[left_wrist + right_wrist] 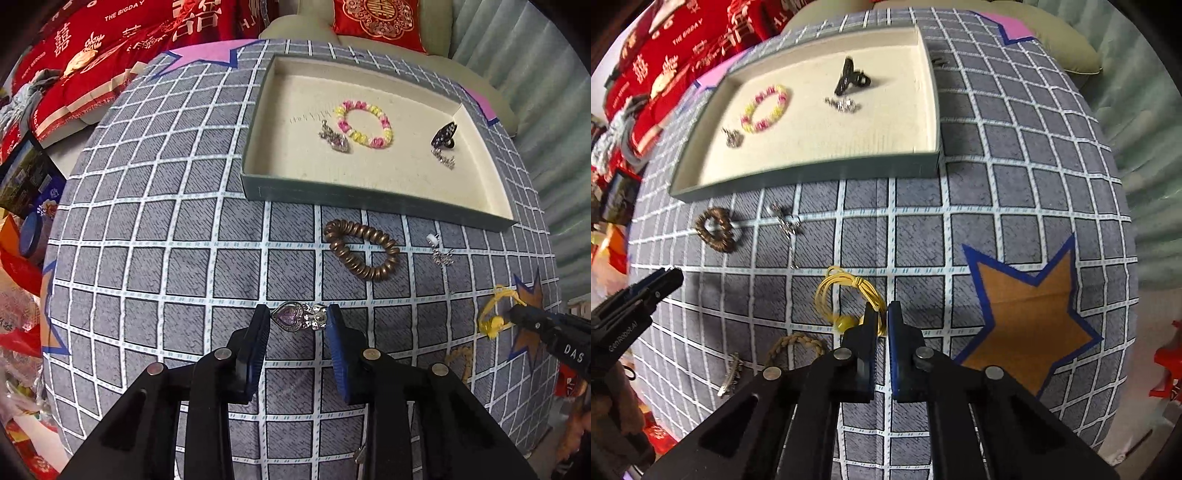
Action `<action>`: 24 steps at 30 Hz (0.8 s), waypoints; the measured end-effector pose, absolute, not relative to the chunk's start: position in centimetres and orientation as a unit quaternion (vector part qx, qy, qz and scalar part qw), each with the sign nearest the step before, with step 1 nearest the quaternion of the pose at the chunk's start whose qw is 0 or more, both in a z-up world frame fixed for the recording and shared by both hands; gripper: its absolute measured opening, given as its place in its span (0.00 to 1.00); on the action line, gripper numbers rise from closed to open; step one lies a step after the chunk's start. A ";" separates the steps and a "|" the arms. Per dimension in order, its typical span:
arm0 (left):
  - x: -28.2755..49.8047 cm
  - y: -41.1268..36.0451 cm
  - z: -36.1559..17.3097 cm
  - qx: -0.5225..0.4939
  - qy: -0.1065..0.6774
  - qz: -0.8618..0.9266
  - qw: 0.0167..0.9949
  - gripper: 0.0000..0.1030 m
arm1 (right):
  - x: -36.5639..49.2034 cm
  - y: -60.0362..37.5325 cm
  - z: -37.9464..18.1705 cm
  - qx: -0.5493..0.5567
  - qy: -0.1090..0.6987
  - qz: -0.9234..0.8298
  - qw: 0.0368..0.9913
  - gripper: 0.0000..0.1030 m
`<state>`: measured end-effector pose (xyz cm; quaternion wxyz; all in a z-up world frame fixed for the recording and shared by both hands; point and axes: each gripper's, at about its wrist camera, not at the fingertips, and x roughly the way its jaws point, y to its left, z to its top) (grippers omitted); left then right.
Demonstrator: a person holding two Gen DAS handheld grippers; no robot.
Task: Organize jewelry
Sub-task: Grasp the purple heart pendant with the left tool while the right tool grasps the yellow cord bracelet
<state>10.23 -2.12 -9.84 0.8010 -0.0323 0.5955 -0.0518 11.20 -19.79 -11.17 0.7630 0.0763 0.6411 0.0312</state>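
My left gripper (pixel 298 318) is shut on a silver brooch with a purple heart stone (pixel 297 316), held just above the checked cloth. In the right wrist view, my right gripper (pixel 882 314) is shut on a yellow cord bracelet (pixel 846 295), whose loop hangs off to the left of the fingers. A shallow grey-green tray (pixel 369 197) with a cream lining lies beyond; it holds a pink-and-yellow bead bracelet (pixel 364 123), a silver pendant (pixel 334 137), a black clip (pixel 444 134) and a small silver piece (pixel 443 157). The right gripper (pixel 511 314) shows at the left view's right edge.
On the cloth in front of the tray lie a bronze coil bracelet (pixel 360 251) and a silver drop earring (pixel 441 254). A braided tan bracelet (pixel 796 345) and a silver pin (pixel 731 374) lie near the cloth's front edge. Red cushions (pixel 122 48) crowd the far left.
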 end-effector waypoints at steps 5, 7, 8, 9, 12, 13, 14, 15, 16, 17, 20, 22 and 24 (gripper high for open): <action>10.6 -0.6 -8.5 -0.035 0.587 -0.059 0.807 0.40 | 11.3 -20.9 -9.5 0.100 0.631 0.032 0.768 0.06; 10.7 -0.4 -7.9 -0.035 0.583 -0.063 0.809 0.40 | 11.3 -20.8 -8.9 0.105 0.626 0.033 0.772 0.06; 10.8 -0.4 -7.6 -0.035 0.580 -0.064 0.811 0.40 | 11.8 -20.9 -8.7 0.106 0.624 0.034 0.773 0.06; 10.9 -0.3 -7.4 -0.035 0.578 -0.066 0.812 0.40 | 12.1 -20.9 -8.3 0.106 0.622 0.036 0.775 0.06; 11.2 -0.4 -7.0 -0.034 0.573 -0.069 0.816 0.40 | 12.5 -21.5 -7.9 0.098 0.622 0.043 0.776 0.06; 11.4 -0.5 -7.0 -0.034 0.573 -0.069 0.816 0.40 | 12.5 -22.3 -7.8 0.100 0.626 0.049 0.772 0.06; 11.4 -0.5 -6.9 -0.035 0.573 -0.069 0.816 0.40 | 12.7 -22.4 -8.3 0.107 0.632 0.054 0.765 0.06; 11.4 -0.5 -6.8 -0.035 0.573 -0.069 0.816 0.40 | 12.8 -22.3 -9.1 0.110 0.642 0.056 0.757 0.09; 11.4 -0.6 -6.9 -0.035 0.573 -0.069 0.816 0.40 | 12.5 -22.5 -9.2 0.106 0.649 0.058 0.752 0.25; 11.4 -0.6 -6.9 -0.035 0.573 -0.069 0.816 0.40 | 12.6 -22.3 -9.7 0.098 0.652 0.060 0.750 0.37; 11.3 -0.7 -7.2 -0.033 0.576 -0.067 0.814 0.40 | 12.6 -21.3 -10.2 0.078 0.646 0.070 0.756 0.54; 11.1 -0.7 -7.4 -0.033 0.579 -0.066 0.812 0.40 | 12.8 -20.5 -10.8 0.073 0.649 0.077 0.754 0.54; 11.0 -0.7 -7.6 -0.031 0.581 -0.064 0.810 0.40 | 13.2 -19.9 -11.6 0.066 0.653 0.075 0.751 0.46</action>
